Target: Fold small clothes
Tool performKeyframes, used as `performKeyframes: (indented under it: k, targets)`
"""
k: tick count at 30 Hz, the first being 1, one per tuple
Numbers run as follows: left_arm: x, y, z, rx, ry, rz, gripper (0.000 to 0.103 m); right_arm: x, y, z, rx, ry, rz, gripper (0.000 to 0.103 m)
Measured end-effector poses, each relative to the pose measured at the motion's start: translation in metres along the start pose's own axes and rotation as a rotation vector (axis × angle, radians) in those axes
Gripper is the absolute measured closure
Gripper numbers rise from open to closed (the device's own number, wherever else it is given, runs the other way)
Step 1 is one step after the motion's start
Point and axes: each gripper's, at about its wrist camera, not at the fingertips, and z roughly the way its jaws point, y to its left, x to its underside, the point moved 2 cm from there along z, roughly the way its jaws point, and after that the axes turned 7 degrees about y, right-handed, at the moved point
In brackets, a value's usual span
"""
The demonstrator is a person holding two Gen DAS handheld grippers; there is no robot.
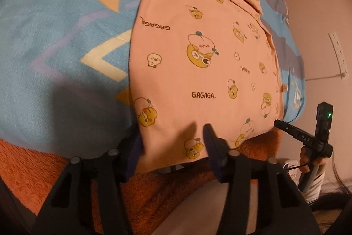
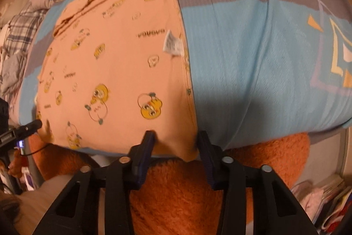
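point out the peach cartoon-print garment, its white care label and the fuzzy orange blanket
peach cartoon-print garment (image 1: pixel 198 72), left wrist view, middle of the flat printed panel
white care label (image 2: pixel 172 43), right wrist view, centre of the tag by the garment's right edge
fuzzy orange blanket (image 2: pixel 187 195), right wrist view, pile between the fingers

bare blue sheet (image 2: pixel 253 54) open beside garment (image 2: pixel 114 63), clothes pile (image 2: pixel 19 36) crowding far left edge

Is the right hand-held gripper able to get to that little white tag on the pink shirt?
Probably yes. The right hand-held gripper sits at the pink shirt hem, and nothing lies between it and the white tag.
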Motion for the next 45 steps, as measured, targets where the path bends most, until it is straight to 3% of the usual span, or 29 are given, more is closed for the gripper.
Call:
performKeyframes:
  k: [1, 2, 3, 7, 15, 22, 29, 32, 34, 38, 44, 45]
  targets:
    - [0.0, 0.001, 0.002, 0.013, 0.012, -0.007, 0.085, 0.0, 0.001, 0.002, -0.003, 0.011, -0.005, 0.079]
    - [0.0, 0.002, 0.004, 0.029, 0.028, -0.012, 0.095, 0.0, 0.002, 0.003, -0.009, 0.016, -0.016, 0.083]
    - [-0.001, 0.003, 0.006, 0.041, 0.042, -0.02, 0.095, -0.001, 0.005, 0.004, -0.02, 0.019, -0.029, 0.092]
    - [-0.005, 0.0, -0.003, 0.107, 0.023, -0.022, 0.097, -0.007, 0.018, -0.001, -0.067, 0.01, -0.082, 0.093]
    - [-0.042, -0.01, -0.05, 0.293, -0.144, -0.053, 0.097, -0.051, 0.025, -0.045, -0.295, -0.156, -0.084, 0.093]
    - [-0.1, 0.008, -0.046, 0.302, -0.202, -0.132, 0.096, -0.102, 0.023, -0.04, -0.386, -0.246, 0.014, 0.094]
    - [-0.14, 0.021, -0.022, 0.263, -0.195, -0.191, 0.096, -0.137, -0.002, -0.016, -0.349, -0.255, 0.168, 0.094]
    - [-0.145, 0.027, -0.021, 0.264, -0.199, -0.204, 0.091, -0.141, -0.005, -0.009, -0.358, -0.25, 0.198, 0.094]
    - [-0.149, 0.03, -0.022, 0.257, -0.224, -0.216, 0.076, -0.144, -0.007, -0.007, -0.359, -0.253, 0.21, 0.093]
    - [-0.155, 0.036, -0.03, 0.291, -0.274, -0.229, 0.06, -0.149, -0.011, -0.009, -0.355, -0.287, 0.231, 0.093]
    - [-0.159, 0.039, -0.049, 0.169, -0.341, -0.199, 0.055, -0.155, -0.019, -0.029, -0.282, -0.385, 0.249, 0.093]
    - [-0.158, 0.039, -0.052, 0.154, -0.348, -0.187, 0.051, -0.154, -0.021, -0.034, -0.268, -0.393, 0.243, 0.088]
